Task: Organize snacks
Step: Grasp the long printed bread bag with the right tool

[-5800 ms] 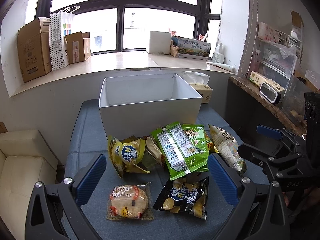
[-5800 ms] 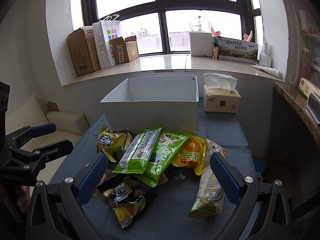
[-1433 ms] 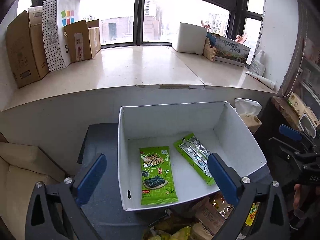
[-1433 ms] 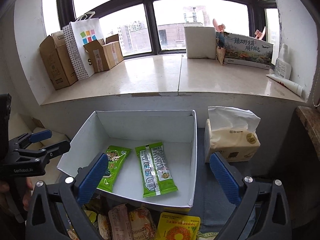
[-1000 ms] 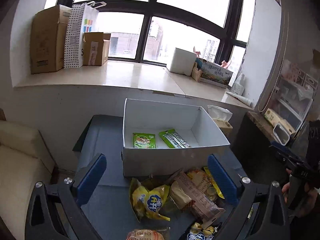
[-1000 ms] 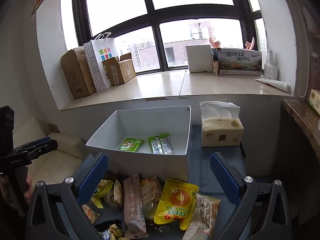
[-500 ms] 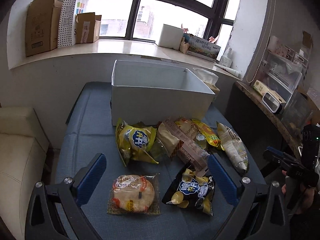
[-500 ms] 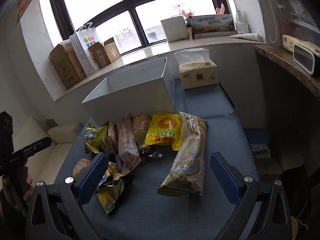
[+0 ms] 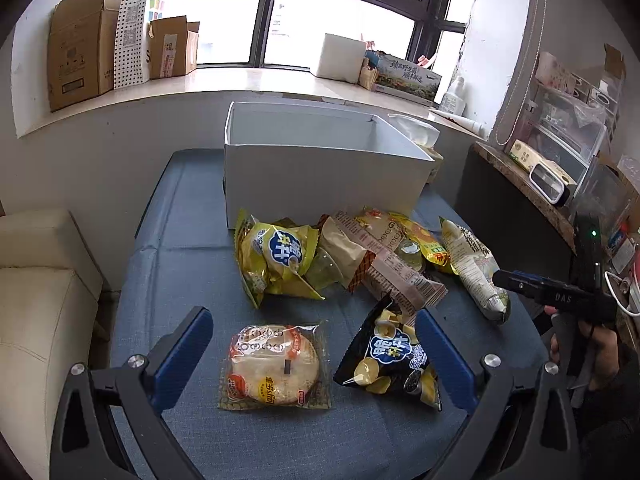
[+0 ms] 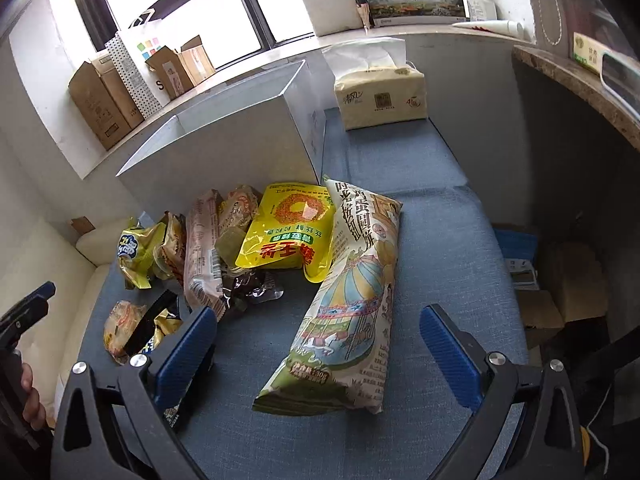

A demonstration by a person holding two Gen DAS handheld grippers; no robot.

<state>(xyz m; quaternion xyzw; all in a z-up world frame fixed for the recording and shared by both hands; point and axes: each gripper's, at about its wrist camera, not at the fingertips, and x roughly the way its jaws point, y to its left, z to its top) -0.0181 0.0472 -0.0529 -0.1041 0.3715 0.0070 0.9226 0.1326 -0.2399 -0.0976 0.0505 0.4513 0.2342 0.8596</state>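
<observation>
Snack packs lie in a heap on the blue table in front of a white box. My left gripper is open and empty, its fingers either side of a round cracker pack and a black chip bag. Behind them lie a yellow chip bag and a brown biscuit sleeve. My right gripper is open and empty, low over a long cream illustrated bag. A yellow pouch lies left of that bag. The box's inside is hidden.
A tissue pack stands right of the white box. Cardboard boxes and a paper bag sit on the windowsill. A cream sofa borders the table's left. A stone counter with clutter runs along the right.
Both grippers have pulled back from above the box and dropped low over the snack heap. The right one has closed in on the long cream bag.
</observation>
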